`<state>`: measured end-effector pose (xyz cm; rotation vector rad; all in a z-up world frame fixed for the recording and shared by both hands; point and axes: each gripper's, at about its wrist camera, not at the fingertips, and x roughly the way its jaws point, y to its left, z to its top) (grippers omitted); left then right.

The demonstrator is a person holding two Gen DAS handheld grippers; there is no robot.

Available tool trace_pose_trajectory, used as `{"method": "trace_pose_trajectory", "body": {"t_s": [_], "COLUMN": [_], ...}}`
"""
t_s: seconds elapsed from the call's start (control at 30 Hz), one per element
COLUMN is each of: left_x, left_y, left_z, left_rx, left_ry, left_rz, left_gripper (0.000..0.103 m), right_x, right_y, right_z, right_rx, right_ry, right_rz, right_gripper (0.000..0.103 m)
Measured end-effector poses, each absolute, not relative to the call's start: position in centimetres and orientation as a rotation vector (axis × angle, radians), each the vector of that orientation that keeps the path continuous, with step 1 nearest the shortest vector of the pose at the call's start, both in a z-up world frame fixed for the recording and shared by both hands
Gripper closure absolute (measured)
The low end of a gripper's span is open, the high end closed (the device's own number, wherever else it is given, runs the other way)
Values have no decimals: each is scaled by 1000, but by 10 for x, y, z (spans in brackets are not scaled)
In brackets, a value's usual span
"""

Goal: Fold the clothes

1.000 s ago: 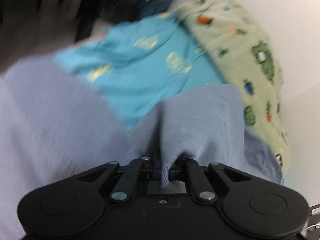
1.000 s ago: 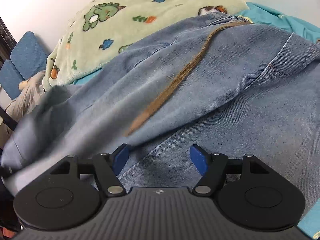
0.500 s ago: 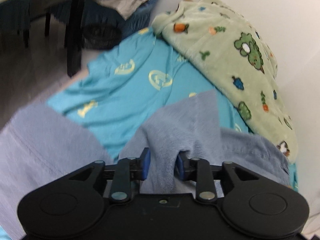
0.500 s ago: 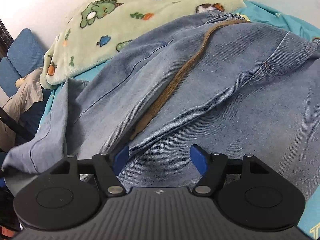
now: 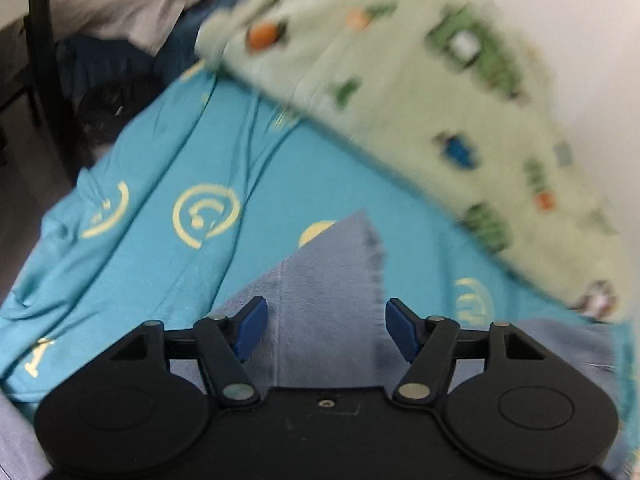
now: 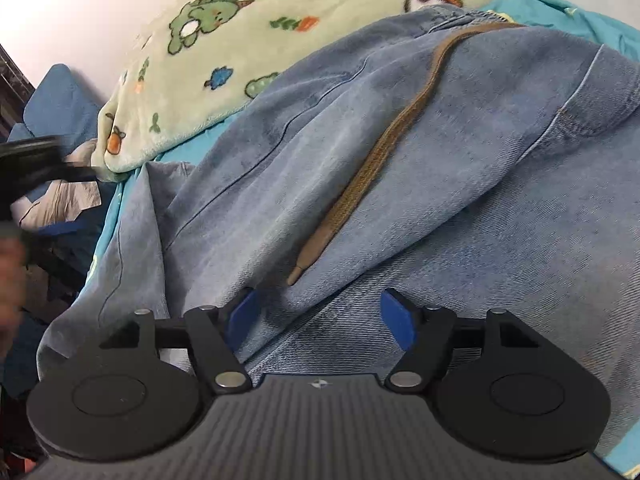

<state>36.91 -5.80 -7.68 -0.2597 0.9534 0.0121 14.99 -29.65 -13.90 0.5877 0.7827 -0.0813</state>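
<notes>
Blue jeans (image 6: 420, 184) lie folded across the bed, with a brown drawstring (image 6: 368, 168) running down them. My right gripper (image 6: 320, 316) is open, its jaws spread over a fold of the denim. My left gripper (image 5: 326, 328) is open above a frayed jeans leg end (image 5: 332, 280), which lies loose between the spread blue pads (image 5: 250, 326) on the turquoise sheet (image 5: 160, 208). In the right wrist view the left gripper shows as a dark blur (image 6: 28, 160) at the far left.
A pale green fleece blanket with dinosaur prints (image 5: 420, 92) (image 6: 248, 40) is heaped along the white wall. A blue seat with grey cloth (image 5: 120, 8) and a dark frame post (image 5: 44, 60) stand beyond the bed's edge.
My left gripper has opened and let go of the jeans leg end, which now lies flat on the sheet. The right gripper has stayed open over the jeans.
</notes>
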Motion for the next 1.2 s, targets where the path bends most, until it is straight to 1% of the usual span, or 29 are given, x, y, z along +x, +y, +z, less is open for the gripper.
{"method": "trace_pose_trajectory", "body": {"t_s": [0.1,0.17,0.2,0.23,0.27,0.33,0.47,0.63,0.73,0.83,0.97,1.1,1.2], "left_x": [393,399,400,401,400,389,344,250,192,142,103,96,99], "left_y": [-70,-75,-76,-77,-78,-74,-81,-99,-104,-111,-121,-125,-122], "left_z": [-94,-101,-104,-106,-107,-100,-62,-9,5,1,-28,-54,-62], "left_rx": [-156,-87,-55,-24,-4,-15,-11,16,17,16,39,31,14], "left_ry": [950,947,948,949,946,921,825,665,616,617,641,655,676], "left_rz": [70,84,85,87,83,57,-17,-170,-258,-343,-392,-392,-387], "left_gripper": [41,46,64,90,99,99,100,100,100,100,99,99,98], "right_x": [153,156,157,157,158,159,158,152,146,140,127,113,104], "right_y": [-296,-295,-294,-293,-293,-294,-295,-298,-309,-322,-342,-353,-358], "right_z": [-141,-142,-143,-143,-142,-143,-141,-129,-120,-112,-105,-105,-102], "right_rx": [584,579,572,564,560,562,563,561,579,600,604,639,676], "right_ry": [785,782,779,777,773,770,761,727,687,639,548,522,514], "right_rz": [-75,-72,-70,-67,-65,-64,-66,-63,-94,-133,-226,-267,-247], "right_gripper": [31,30,30,30,30,30,31,31,31,31,31,31,31]}}
